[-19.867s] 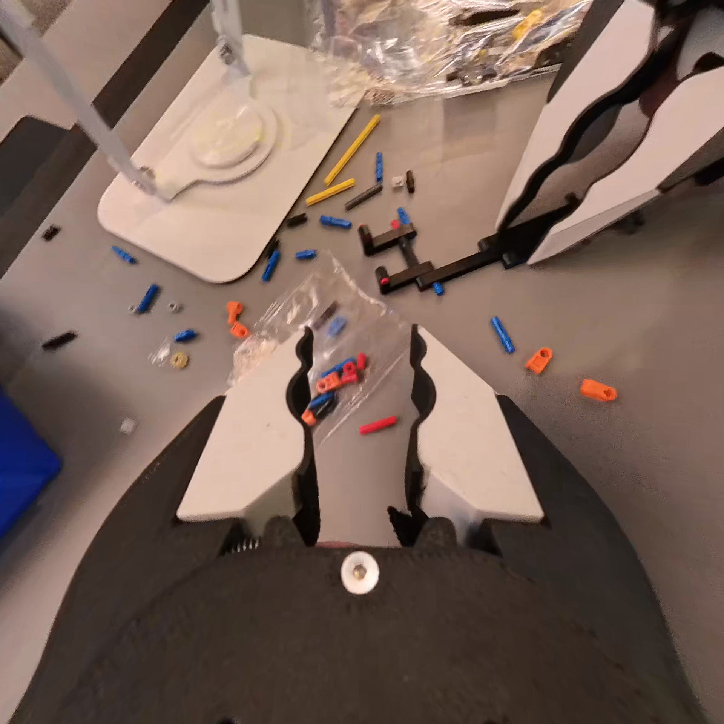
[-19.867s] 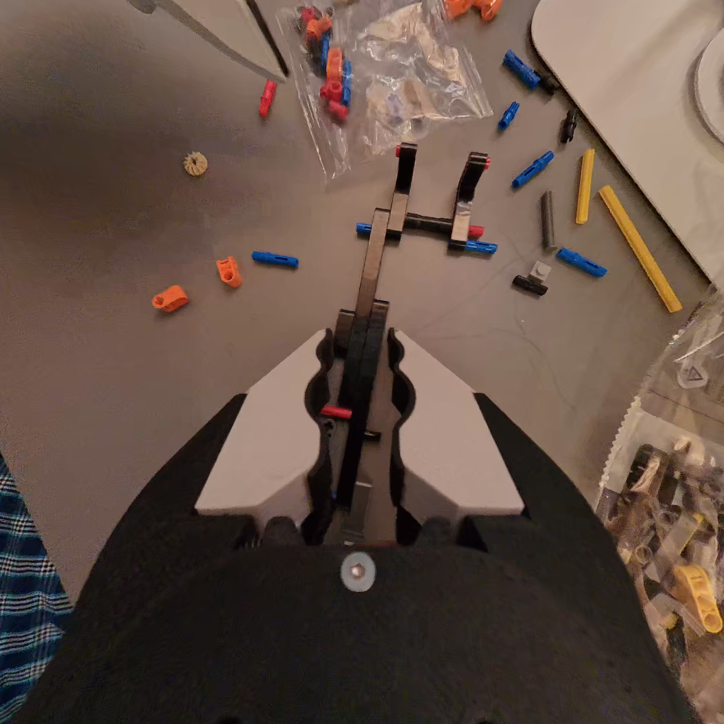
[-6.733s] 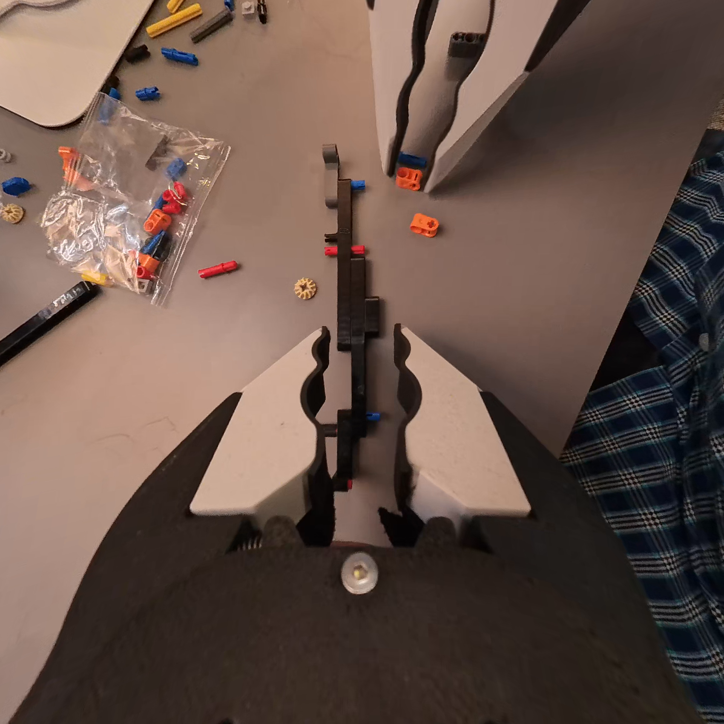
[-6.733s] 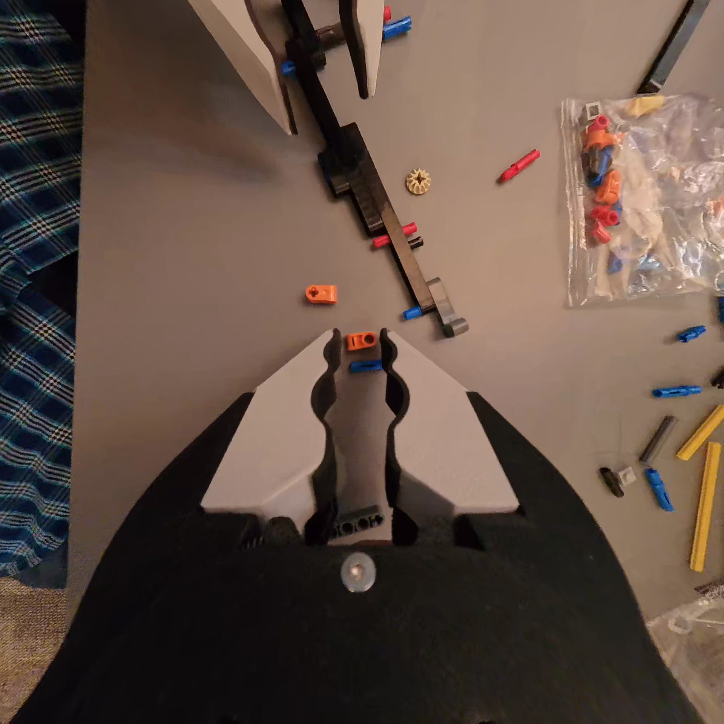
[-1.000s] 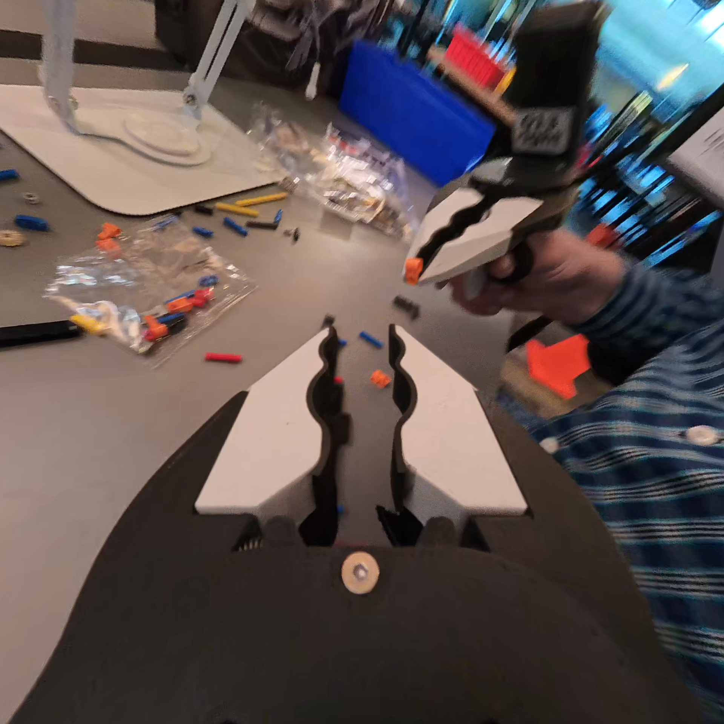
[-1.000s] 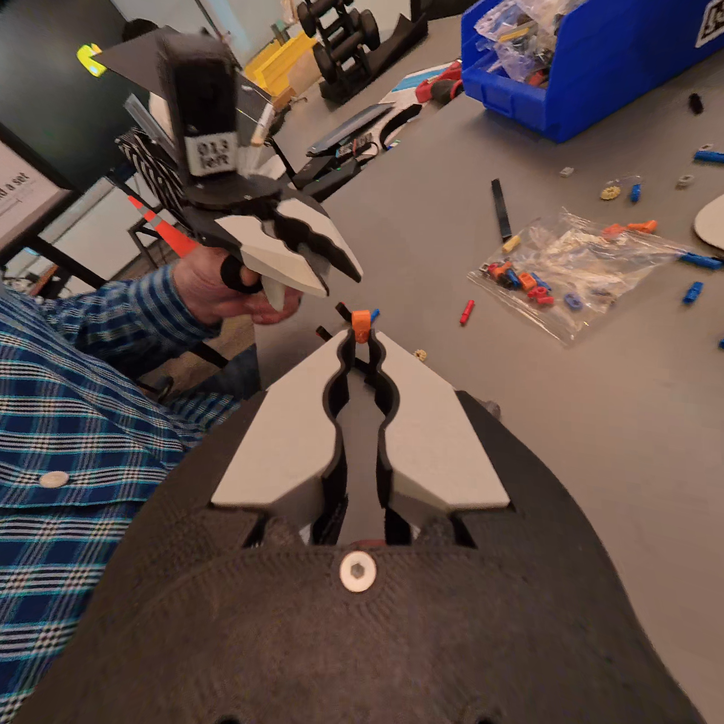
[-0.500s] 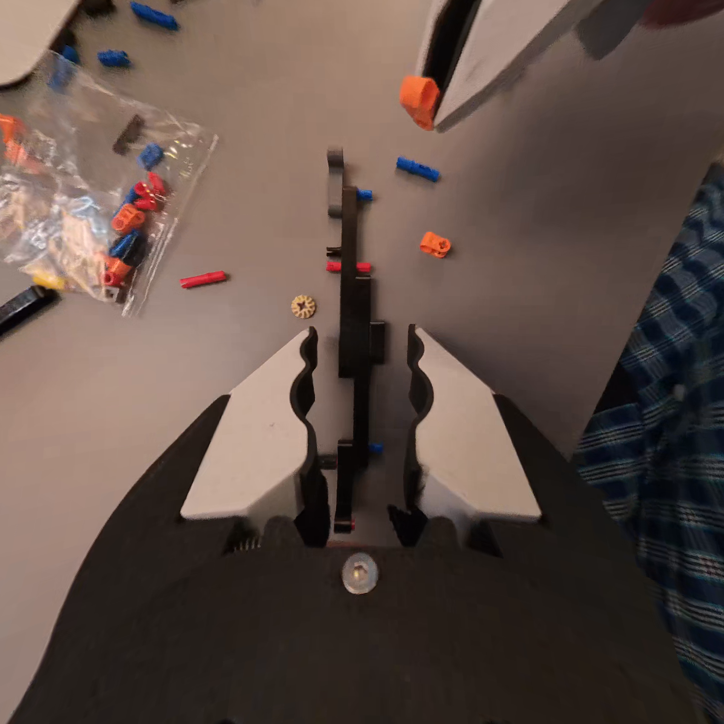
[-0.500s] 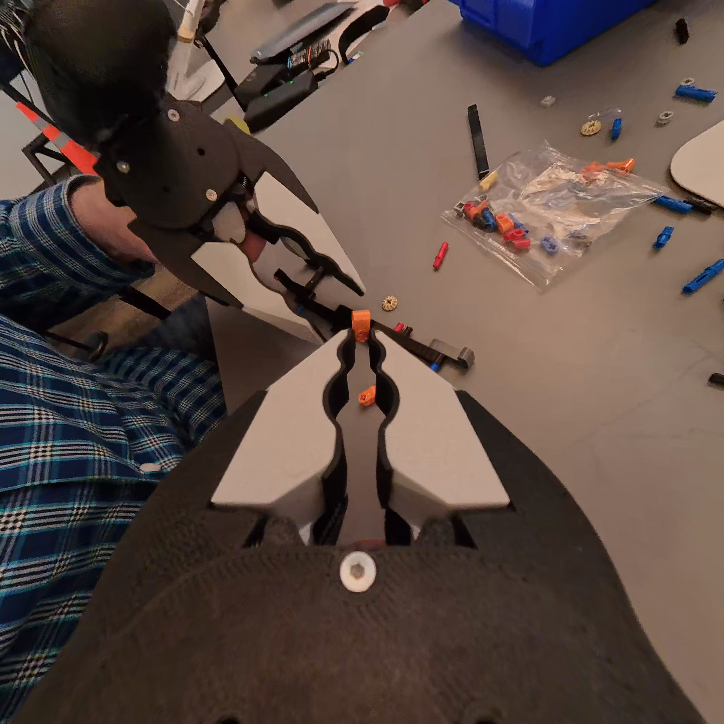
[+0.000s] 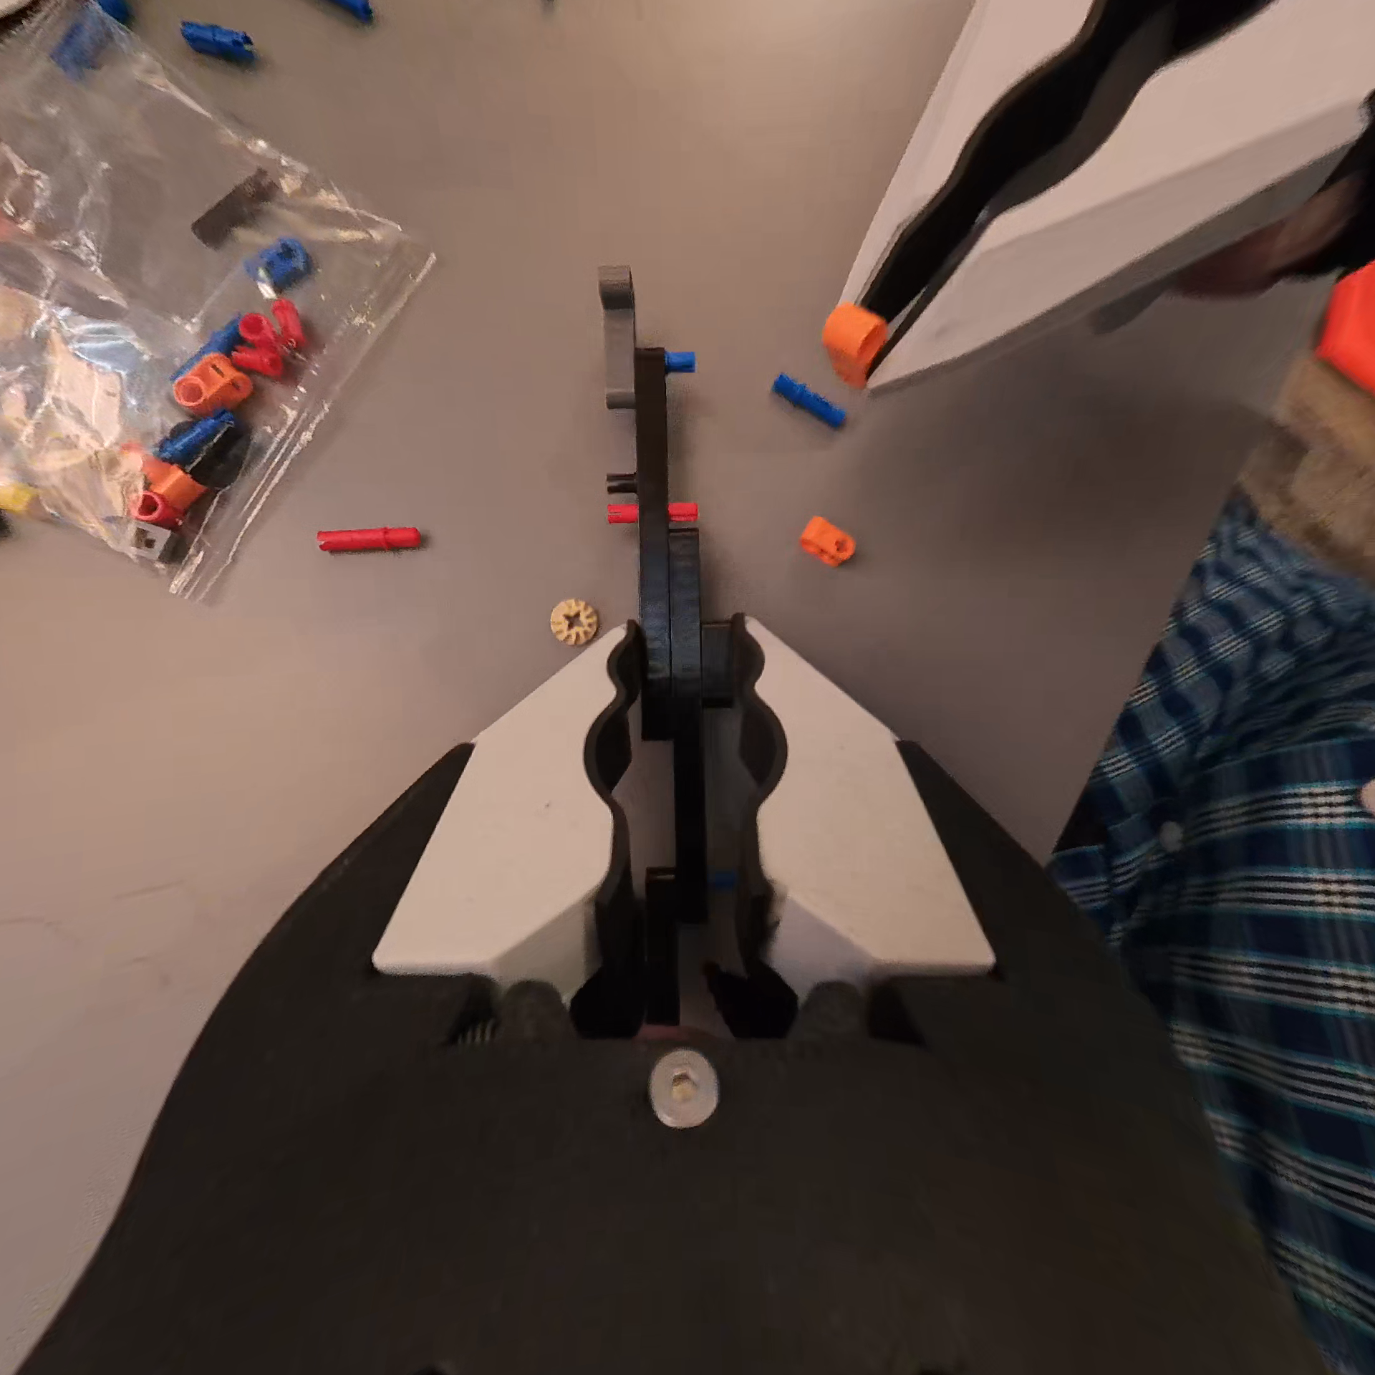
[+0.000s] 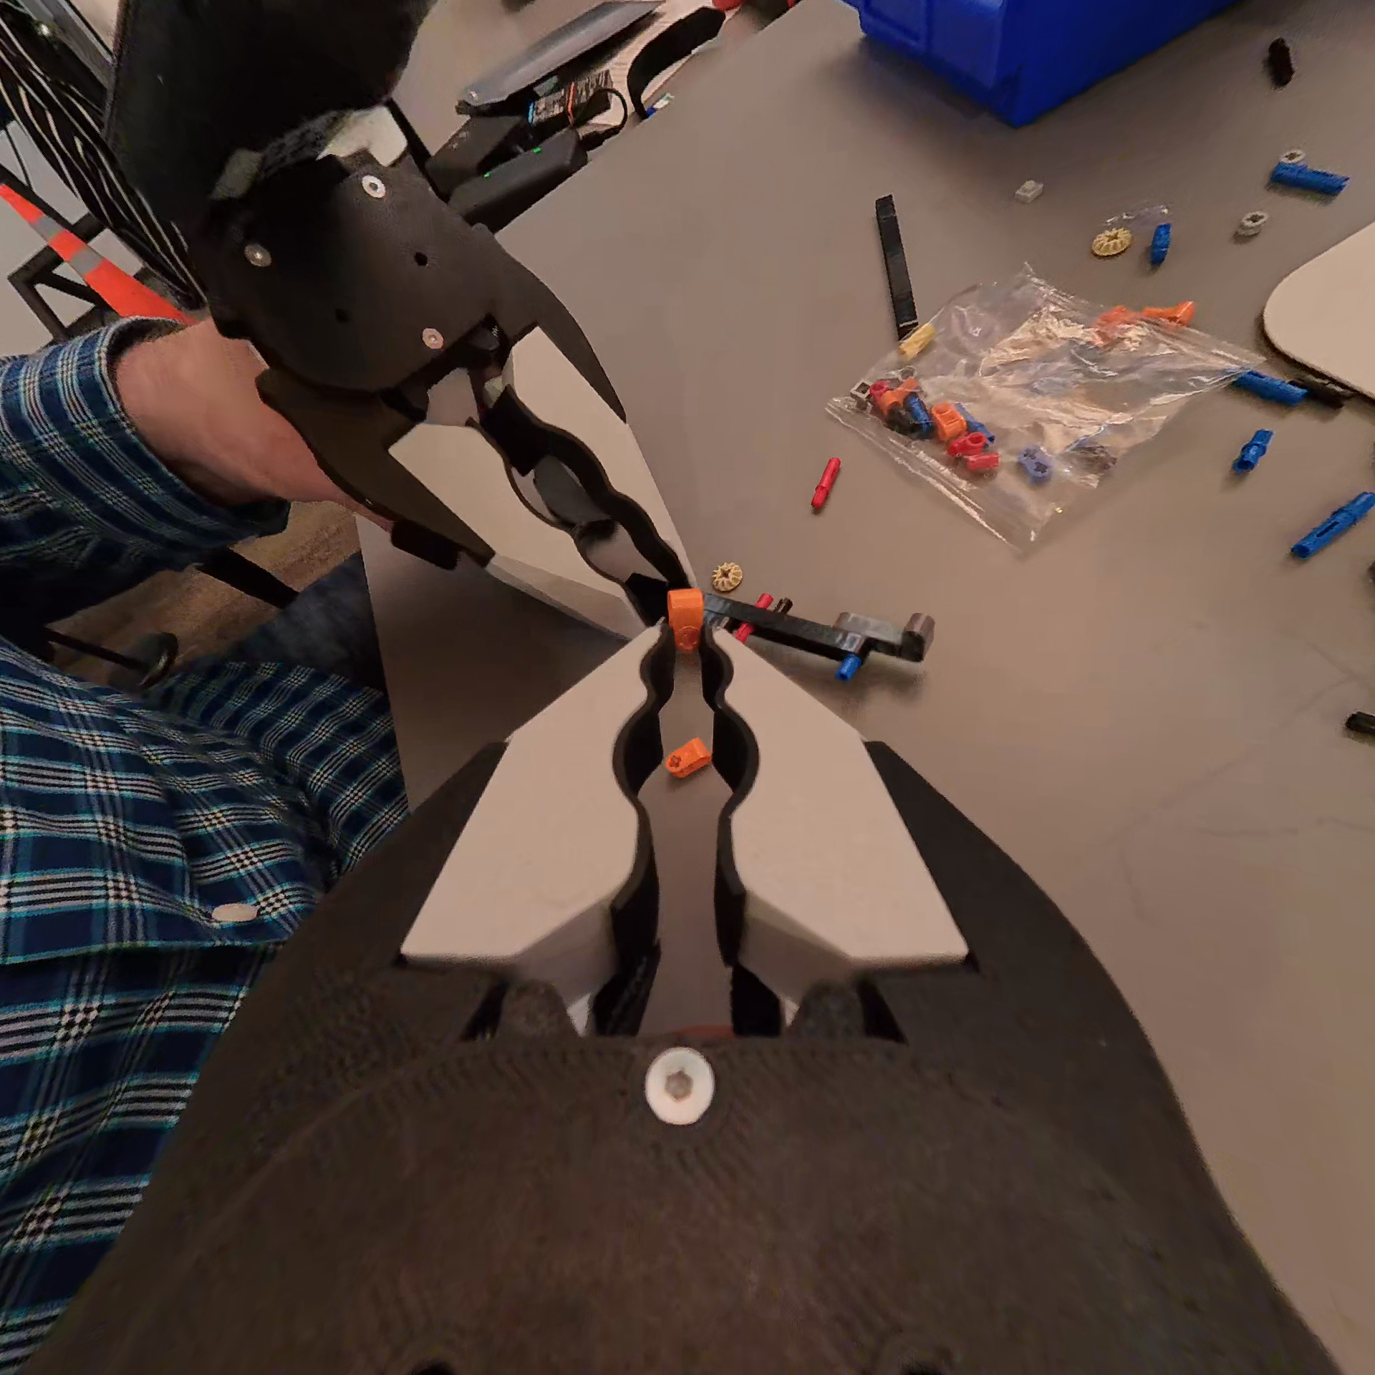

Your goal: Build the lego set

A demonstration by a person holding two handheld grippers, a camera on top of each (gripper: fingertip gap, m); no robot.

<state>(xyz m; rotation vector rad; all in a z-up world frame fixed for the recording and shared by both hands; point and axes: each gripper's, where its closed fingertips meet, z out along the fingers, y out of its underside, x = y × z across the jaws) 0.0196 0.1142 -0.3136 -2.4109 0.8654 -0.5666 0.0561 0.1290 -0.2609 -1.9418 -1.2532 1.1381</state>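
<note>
Gripping the black beam assembly [image 9: 662,565] edge-on, left gripper [image 9: 684,632] is clamped on its thick end; it lies along the grey table [image 9: 297,744], with a grey end piece, blue, red and black pins sticking out sideways. Right gripper [image 10: 686,632] pinches an orange connector [image 10: 684,614] at its tips, just above the assembly.

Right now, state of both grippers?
Left gripper: shut on the long black beam assembly.
Right gripper: shut on a small orange connector piece at its tips.
</note>
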